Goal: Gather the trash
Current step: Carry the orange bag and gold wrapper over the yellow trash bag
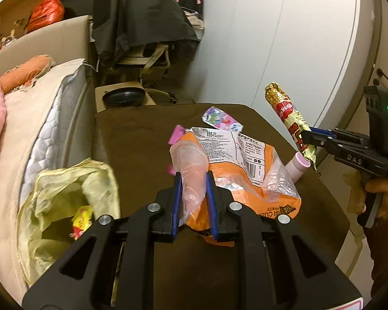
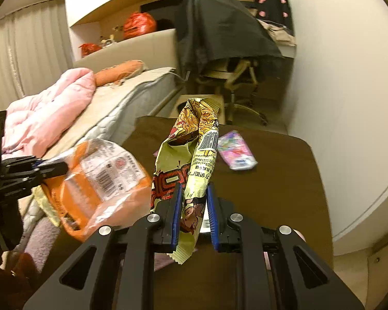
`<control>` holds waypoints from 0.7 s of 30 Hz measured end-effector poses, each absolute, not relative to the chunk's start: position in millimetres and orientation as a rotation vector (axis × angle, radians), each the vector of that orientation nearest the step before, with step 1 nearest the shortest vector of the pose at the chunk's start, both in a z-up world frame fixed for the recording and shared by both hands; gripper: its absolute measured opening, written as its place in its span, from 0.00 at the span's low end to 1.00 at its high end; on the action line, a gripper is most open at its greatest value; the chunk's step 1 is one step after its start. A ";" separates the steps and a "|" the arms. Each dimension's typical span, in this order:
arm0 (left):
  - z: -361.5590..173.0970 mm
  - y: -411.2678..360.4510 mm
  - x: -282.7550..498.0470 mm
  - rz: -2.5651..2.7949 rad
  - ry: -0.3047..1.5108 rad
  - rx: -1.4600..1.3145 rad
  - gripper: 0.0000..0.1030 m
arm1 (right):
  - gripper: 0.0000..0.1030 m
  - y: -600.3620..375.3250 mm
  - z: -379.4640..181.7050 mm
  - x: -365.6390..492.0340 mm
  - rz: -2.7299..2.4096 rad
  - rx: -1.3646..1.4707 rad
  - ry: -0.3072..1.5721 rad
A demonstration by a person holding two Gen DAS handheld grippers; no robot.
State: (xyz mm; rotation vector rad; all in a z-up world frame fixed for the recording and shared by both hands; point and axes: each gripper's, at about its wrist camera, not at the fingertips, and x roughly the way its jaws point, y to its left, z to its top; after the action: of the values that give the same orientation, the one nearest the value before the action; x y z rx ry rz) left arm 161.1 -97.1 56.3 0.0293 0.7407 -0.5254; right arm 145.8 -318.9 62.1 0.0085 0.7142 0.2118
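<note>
My left gripper (image 1: 192, 178) is shut on an orange and clear plastic bag (image 1: 245, 165), which hangs lifted over the brown table (image 1: 132, 139). My right gripper (image 1: 306, 137), at the right edge, is shut on a yellow noodle wrapper (image 1: 287, 113) held upright in the air. In the right wrist view, the right gripper (image 2: 194, 188) pinches that wrapper (image 2: 194, 139), and the left gripper (image 2: 62, 166) holds the orange bag (image 2: 103, 180). A bin lined with a yellow bag (image 1: 64, 193) stands at the table's left with a wrapper inside. A colourful packet (image 1: 221, 121) and a pink tube (image 1: 297, 165) lie on the table.
A bed (image 1: 51, 108) with a pink quilt (image 2: 46, 116) runs along the left. Behind the table stand a chair draped in dark cloth (image 1: 142, 20) and a low box with a black round object (image 1: 124, 97). A white wall (image 1: 284, 38) closes the right side.
</note>
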 end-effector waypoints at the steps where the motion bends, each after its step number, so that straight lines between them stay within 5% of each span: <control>1: 55.8 -90.6 159.5 -0.521 0.740 0.025 0.17 | 0.18 -310.1 62.8 146.2 0.218 -0.002 0.714; 21: 34.8 99.2 176.1 -0.181 0.741 -0.015 0.17 | 0.18 -170.2 47.2 180.5 0.368 -0.044 0.752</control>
State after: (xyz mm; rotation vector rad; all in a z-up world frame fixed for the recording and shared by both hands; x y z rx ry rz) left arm 176.1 99.2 34.8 -0.0152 0.7408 -0.1810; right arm 180.5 -170.2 47.2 -0.0442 0.7517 0.3681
